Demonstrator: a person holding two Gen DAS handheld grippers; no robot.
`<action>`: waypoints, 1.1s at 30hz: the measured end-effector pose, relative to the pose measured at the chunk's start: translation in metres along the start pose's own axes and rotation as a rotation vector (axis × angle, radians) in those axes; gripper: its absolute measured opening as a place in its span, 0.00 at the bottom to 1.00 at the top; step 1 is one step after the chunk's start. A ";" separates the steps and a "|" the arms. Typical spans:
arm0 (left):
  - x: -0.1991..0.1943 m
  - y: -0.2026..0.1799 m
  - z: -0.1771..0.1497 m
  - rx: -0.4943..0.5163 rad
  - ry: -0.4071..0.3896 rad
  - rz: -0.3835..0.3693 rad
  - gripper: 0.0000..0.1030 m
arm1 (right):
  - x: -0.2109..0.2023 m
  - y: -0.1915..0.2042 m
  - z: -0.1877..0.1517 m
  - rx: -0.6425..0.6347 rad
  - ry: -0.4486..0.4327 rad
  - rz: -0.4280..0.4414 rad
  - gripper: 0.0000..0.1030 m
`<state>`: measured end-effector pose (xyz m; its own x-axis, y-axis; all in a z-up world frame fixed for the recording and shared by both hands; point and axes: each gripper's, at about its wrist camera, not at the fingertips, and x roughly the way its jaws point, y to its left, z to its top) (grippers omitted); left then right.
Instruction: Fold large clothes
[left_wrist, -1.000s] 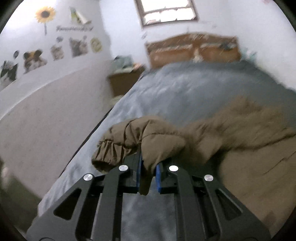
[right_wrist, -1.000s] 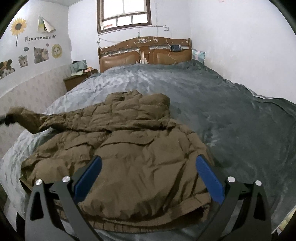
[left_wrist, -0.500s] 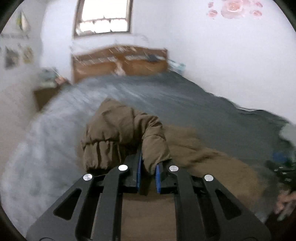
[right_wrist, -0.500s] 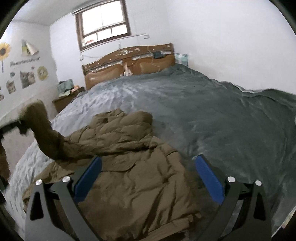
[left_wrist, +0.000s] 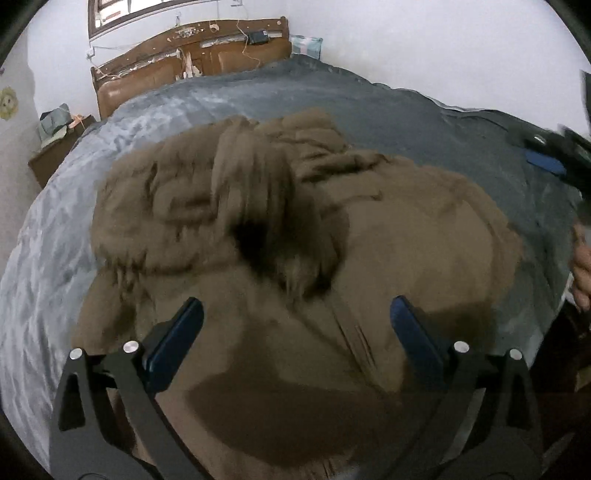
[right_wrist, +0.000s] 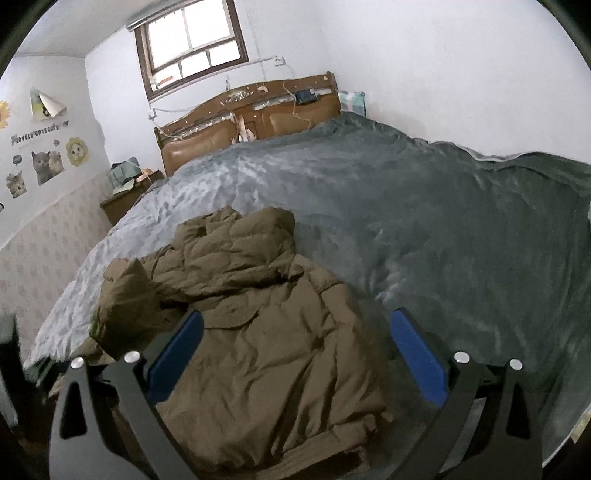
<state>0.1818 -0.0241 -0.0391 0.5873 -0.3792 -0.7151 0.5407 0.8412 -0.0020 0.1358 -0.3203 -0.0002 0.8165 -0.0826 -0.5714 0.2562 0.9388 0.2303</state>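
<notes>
- Left wrist view: left tongs (left_wrist: 295, 325) jaws opening, spread wide, nothing pinched between the blue pads (left_wrist: 181, 332). They hover over the brown puffer jacket (left_wrist: 406, 240), pointing steeply down onto it.
- Jacket lies on the grey bed cover (left_wrist: 92, 177), directly under and ahead of these tongs, filling most of the frame. The sleeve (left_wrist: 269, 206) is draped across the jacket body, blurred, cuff opening dark and facing the camera. Whether it has settled I cannot tell.
- Jacket long axis runs away from the tongs toward the headboard (left_wrist: 192, 51), hood end far, hem end near.
- At the right edge, part of the other tool and a person's hand (left_wrist: 581, 269), beside the jacket's right side.
- Right wrist view: right tongs (right_wrist: 295, 339) wide open, empty; pads (right_wrist: 417, 354) stand apart above the jacket's near right part and the cover.
- Jacket (right_wrist: 258, 332) sits lower left to centre, hood (right_wrist: 236, 232) toward the headboard (right_wrist: 251, 107), hem (right_wrist: 295, 450) nearest the camera. The left sleeve (right_wrist: 125, 295) is folded in over the left side.
- Judgement: left side looks folded in. The right sleeve or right edge looks next, and it lies just under and left of the right tongs, so the right hand is nearer; the left is over the middle.
- The grab would need to go across the long axis, pulling toward the centre line.
</notes>
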 end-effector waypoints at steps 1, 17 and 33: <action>-0.005 0.004 -0.007 -0.004 -0.020 0.002 0.97 | 0.001 0.003 -0.003 0.001 0.007 0.008 0.98; -0.056 0.089 -0.037 -0.192 -0.152 0.115 0.97 | 0.013 0.101 -0.048 -0.174 0.096 0.175 0.98; -0.066 0.152 -0.047 -0.426 -0.191 0.299 0.97 | 0.052 0.176 -0.067 -0.324 0.189 0.227 0.98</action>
<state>0.1967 0.1469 -0.0251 0.7983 -0.1294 -0.5882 0.0653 0.9895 -0.1291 0.1889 -0.1368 -0.0425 0.7166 0.1721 -0.6759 -0.1186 0.9850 0.1250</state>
